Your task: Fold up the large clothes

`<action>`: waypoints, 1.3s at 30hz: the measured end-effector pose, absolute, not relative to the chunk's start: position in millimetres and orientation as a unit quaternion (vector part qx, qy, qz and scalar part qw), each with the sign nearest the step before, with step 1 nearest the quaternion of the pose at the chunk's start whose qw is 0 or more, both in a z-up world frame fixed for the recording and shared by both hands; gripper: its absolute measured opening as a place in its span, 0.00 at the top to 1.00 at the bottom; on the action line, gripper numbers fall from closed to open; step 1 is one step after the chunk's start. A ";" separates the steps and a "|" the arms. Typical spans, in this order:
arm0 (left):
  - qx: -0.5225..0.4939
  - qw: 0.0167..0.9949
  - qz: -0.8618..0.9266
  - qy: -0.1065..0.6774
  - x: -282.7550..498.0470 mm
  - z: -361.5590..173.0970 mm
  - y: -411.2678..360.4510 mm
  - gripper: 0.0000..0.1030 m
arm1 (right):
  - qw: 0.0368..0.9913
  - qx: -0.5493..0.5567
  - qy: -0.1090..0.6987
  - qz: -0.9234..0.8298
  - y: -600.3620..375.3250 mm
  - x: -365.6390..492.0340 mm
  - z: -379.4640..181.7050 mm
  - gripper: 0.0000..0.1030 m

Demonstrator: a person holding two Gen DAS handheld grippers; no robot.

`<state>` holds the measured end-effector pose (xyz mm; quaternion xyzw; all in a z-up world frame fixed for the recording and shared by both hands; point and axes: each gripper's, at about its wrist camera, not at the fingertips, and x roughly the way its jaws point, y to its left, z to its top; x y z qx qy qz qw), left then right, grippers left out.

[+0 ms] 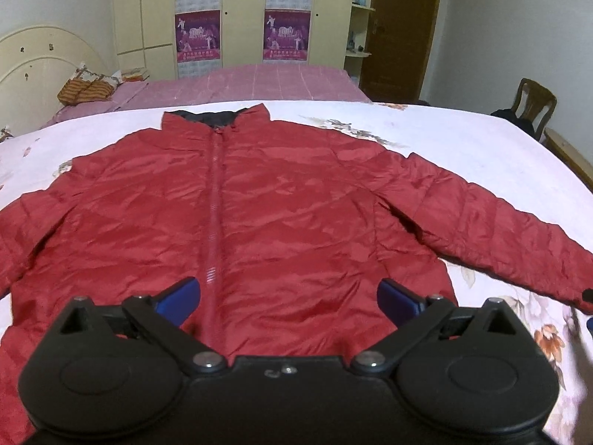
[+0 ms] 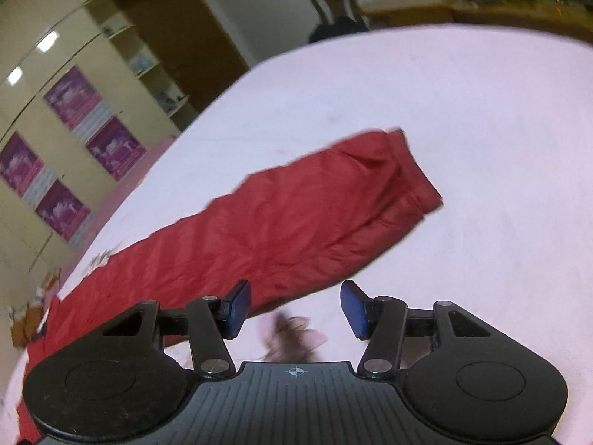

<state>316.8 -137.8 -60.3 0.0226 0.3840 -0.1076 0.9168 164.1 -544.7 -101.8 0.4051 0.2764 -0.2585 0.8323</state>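
Left wrist view: I find the red jacket (image 1: 259,215) laid flat, front up and zipped, on the floral bedsheet (image 1: 481,141), collar away from me and both sleeves spread outward. My left gripper (image 1: 289,296) hangs over the lower front near the hem, jaws spread wide, holding nothing. I judge that folding has not yet begun; this is the approach stage.

Right wrist view: the picture is tilted and somewhat blurred. My right gripper (image 2: 295,306) is spread, empty, poised just beside the right sleeve (image 2: 296,222), whose cuff (image 2: 418,170) lies out on the sheet, well clear of the jacket body. The next move, in my judgement, calls for pinching this sleeve near the cuff and carrying it across the chest, keeping the slippery fabric from sliding.

Containers: a striped bag (image 1: 83,91) sits on the far bed; its contents cannot be made out.
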 end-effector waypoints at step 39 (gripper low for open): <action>-0.078 0.913 -0.096 0.390 399.5 -48.4 41.5 0.07 | 0.946 0.089 0.287 0.124 -227.8 286.8 -24.4 0.93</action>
